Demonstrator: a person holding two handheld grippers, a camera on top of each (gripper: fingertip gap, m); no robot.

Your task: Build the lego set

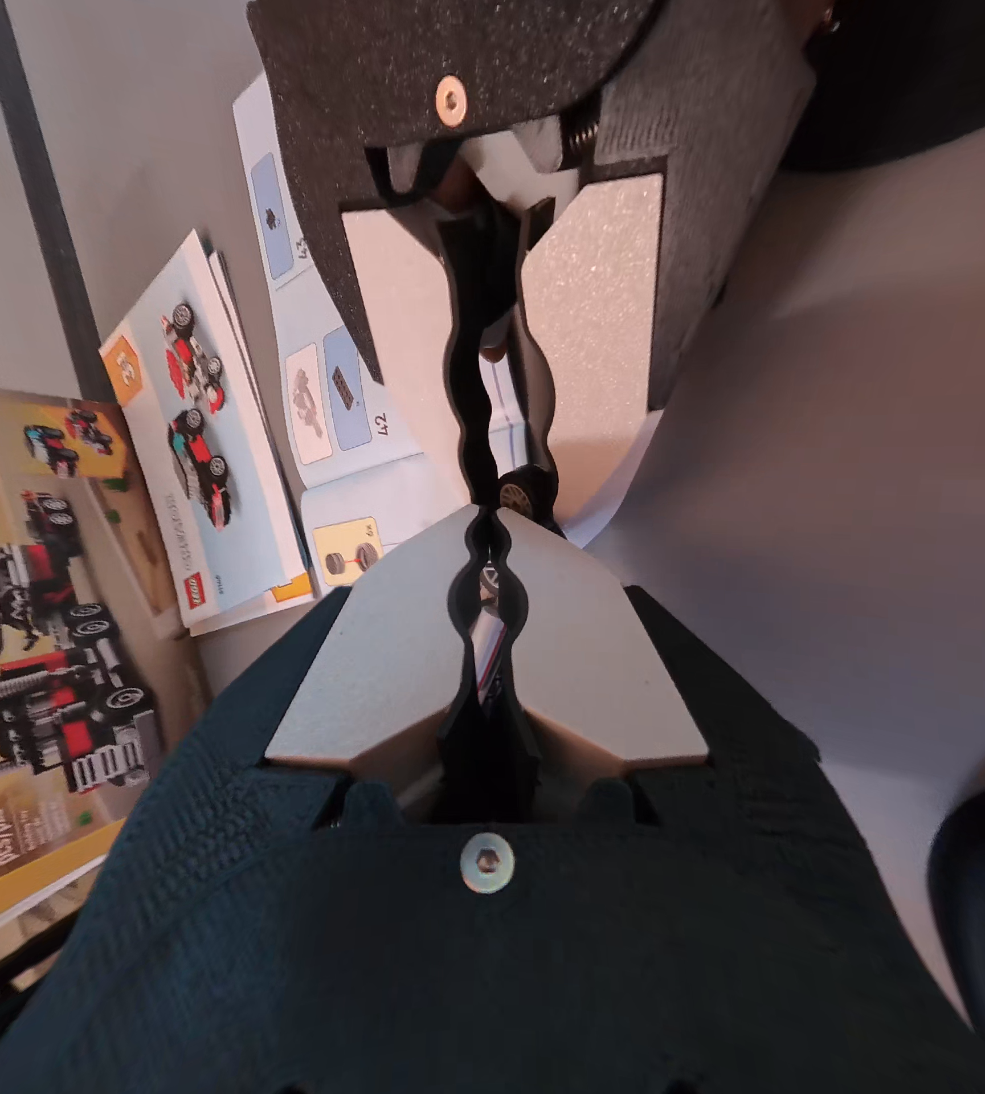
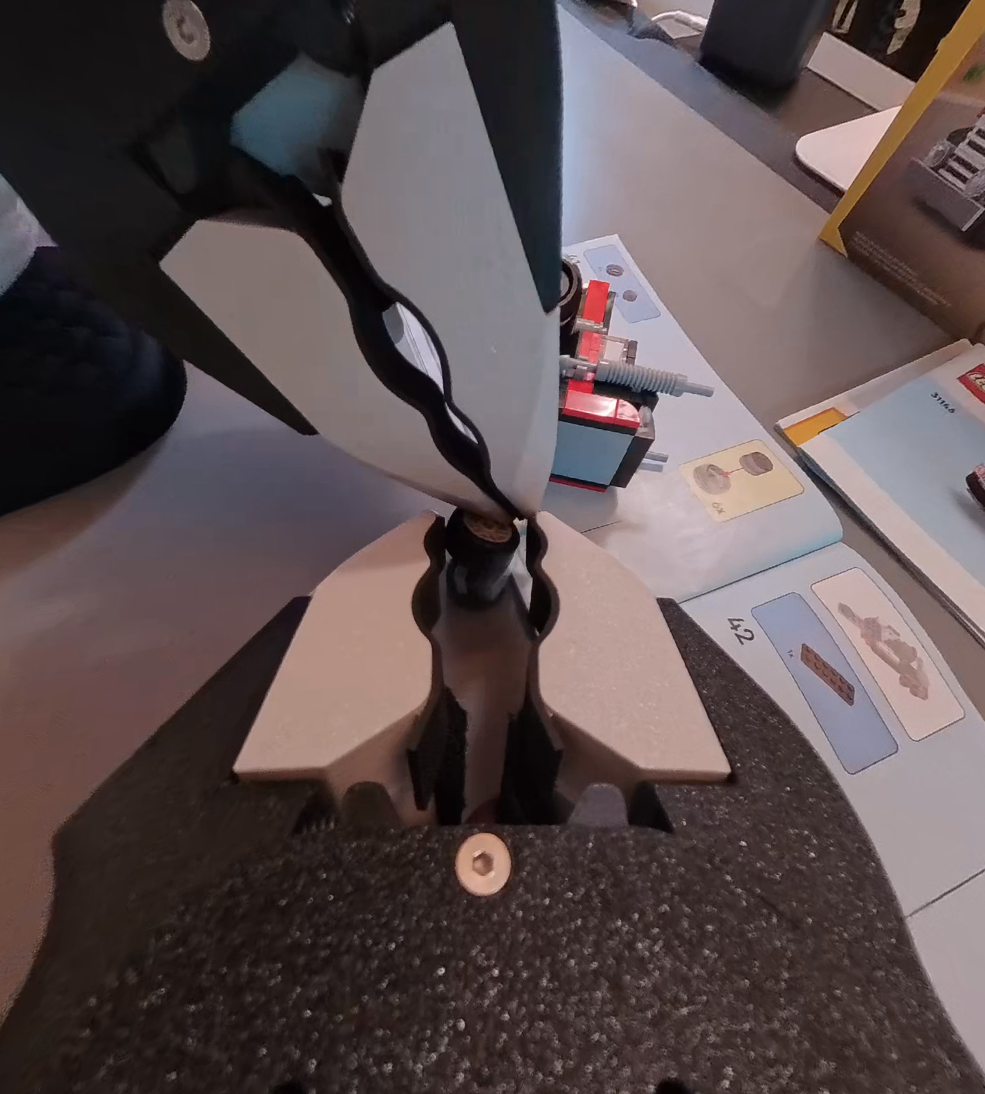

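You are clenching the black tyre point(image 2: 478, 568) in your right gripper point(image 2: 481, 527), near the open manual point(image 2: 774, 533), while your left gripper point(image 2: 510, 503) is pinching the tan rim point(image 2: 487, 524). Meeting tip to tip, you are likely seating rim into tyre.

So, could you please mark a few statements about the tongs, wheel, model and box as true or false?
1. The right tongs grip a small black wheel. True.
2. The left tongs are spread wide open. False: their tips are closed together, right at the wheel.
3. The partly built red and black model stands on the open instruction booklet. True.
4. The box lies between the two tongs. False: it sits off to the side, beyond the booklets.
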